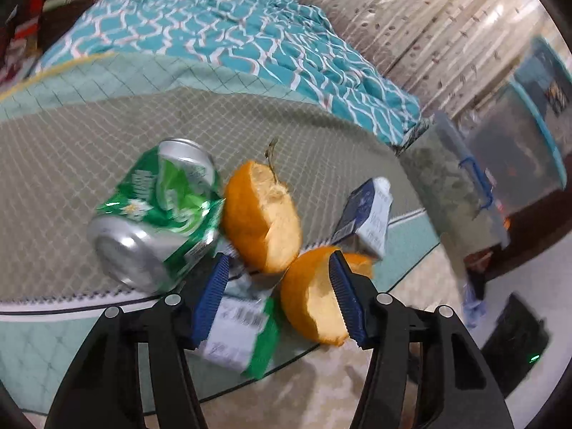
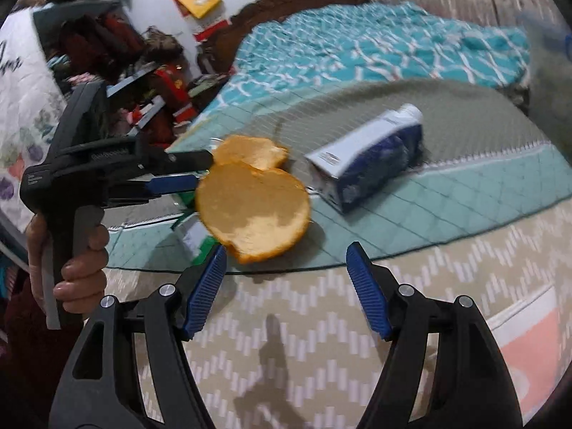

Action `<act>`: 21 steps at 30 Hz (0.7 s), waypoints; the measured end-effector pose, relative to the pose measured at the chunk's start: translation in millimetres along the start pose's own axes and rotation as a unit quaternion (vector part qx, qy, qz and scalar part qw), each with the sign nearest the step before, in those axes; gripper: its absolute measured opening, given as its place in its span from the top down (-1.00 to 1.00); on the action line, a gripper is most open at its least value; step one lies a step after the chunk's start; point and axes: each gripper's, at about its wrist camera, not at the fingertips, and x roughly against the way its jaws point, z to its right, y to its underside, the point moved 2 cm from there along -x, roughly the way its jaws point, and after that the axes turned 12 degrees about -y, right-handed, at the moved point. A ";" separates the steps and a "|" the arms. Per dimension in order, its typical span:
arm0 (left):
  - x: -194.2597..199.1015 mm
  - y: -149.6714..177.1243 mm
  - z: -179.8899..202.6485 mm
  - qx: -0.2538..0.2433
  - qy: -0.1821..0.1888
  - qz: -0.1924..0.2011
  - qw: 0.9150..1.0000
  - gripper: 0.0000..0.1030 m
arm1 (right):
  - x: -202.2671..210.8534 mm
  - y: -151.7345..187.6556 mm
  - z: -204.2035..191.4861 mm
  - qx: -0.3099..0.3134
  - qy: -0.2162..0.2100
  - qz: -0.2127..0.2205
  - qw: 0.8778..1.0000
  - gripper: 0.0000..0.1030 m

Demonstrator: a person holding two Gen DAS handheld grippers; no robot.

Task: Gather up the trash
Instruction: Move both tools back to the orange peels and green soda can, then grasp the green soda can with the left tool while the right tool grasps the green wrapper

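Observation:
Trash lies on the quilted bed edge: a crushed green can [image 1: 157, 214], an orange peel half with a stem [image 1: 262, 214], a second orange peel half [image 1: 314, 304], a blue and white carton [image 1: 364, 214] and a green and white wrapper [image 1: 239, 332]. My left gripper [image 1: 279, 268] is open, its jaws around the wrapper and the inner side of the near peel. In the right wrist view it [image 2: 200, 173] reaches in from the left, touching the near peel [image 2: 254, 211]; the carton [image 2: 368, 161] lies behind. My right gripper [image 2: 286, 254] is open and empty above the floor.
A teal patterned blanket [image 1: 221, 32] covers the far bed. A clear storage bin with a blue latch [image 1: 500, 164] stands to the right. A patterned beige mat [image 2: 321, 321] covers the floor below. Clothes and clutter [image 2: 143, 71] pile up at the back left.

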 end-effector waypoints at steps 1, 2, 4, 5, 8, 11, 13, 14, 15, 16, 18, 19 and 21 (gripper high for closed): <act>1.7 3.8 -2.8 -0.001 -0.001 0.000 1.000 -0.07 | -1.2 1.1 -5.4 0.009 -0.011 -0.005 1.000 -0.36; 3.4 8.4 -7.6 0.002 0.002 -0.001 1.000 -0.07 | -5.3 1.1 -11.4 0.021 -0.025 -0.013 0.999 -0.36; 8.5 19.3 -23.7 0.026 0.019 -0.005 0.999 -0.07 | -21.2 6.1 -33.6 0.062 -0.050 -0.047 0.996 -0.35; 12.5 24.8 -34.8 0.044 0.027 -0.003 0.999 -0.07 | -32.4 8.1 -45.2 0.083 -0.060 -0.064 0.993 -0.34; 21.3 33.8 -60.4 0.087 0.032 0.002 0.996 -0.06 | -62.1 6.3 -69.4 0.122 -0.063 -0.093 0.986 -0.32; 25.2 32.3 -77.5 0.107 0.012 0.006 0.994 -0.07 | -99.8 -10.8 -87.9 0.182 -0.025 -0.101 0.978 -0.35; 26.2 25.1 -85.5 0.127 0.006 0.005 0.992 -0.39 | -119.9 -19.4 -89.4 0.203 0.000 -0.107 0.973 -0.45; 26.2 18.9 -89.8 0.140 0.005 0.009 0.990 -0.51 | -132.0 -22.8 -90.3 0.211 0.008 -0.115 0.971 -0.45; 25.2 12.0 -93.1 0.148 0.003 0.013 0.989 -0.64 | -137.5 -21.2 -92.9 0.218 0.018 -0.122 0.968 -0.46; 22.9 7.0 -95.7 0.153 0.002 0.013 0.988 -0.70 | -147.1 -19.9 -92.3 0.226 0.036 -0.134 0.964 -0.46; 10.6 -8.8 -97.2 0.158 0.004 0.002 0.987 -0.71 | -157.2 -15.7 -82.4 0.212 0.035 -0.153 0.964 -0.44; 4.9 -14.1 -96.1 0.156 0.006 -0.004 0.988 -0.71 | -155.0 -19.0 -77.5 0.192 0.023 -0.157 0.968 -0.38; -13.3 -27.3 -90.1 0.132 0.002 -0.020 0.991 -0.71 | -144.5 -19.1 -66.8 0.165 0.007 -0.156 0.974 -0.02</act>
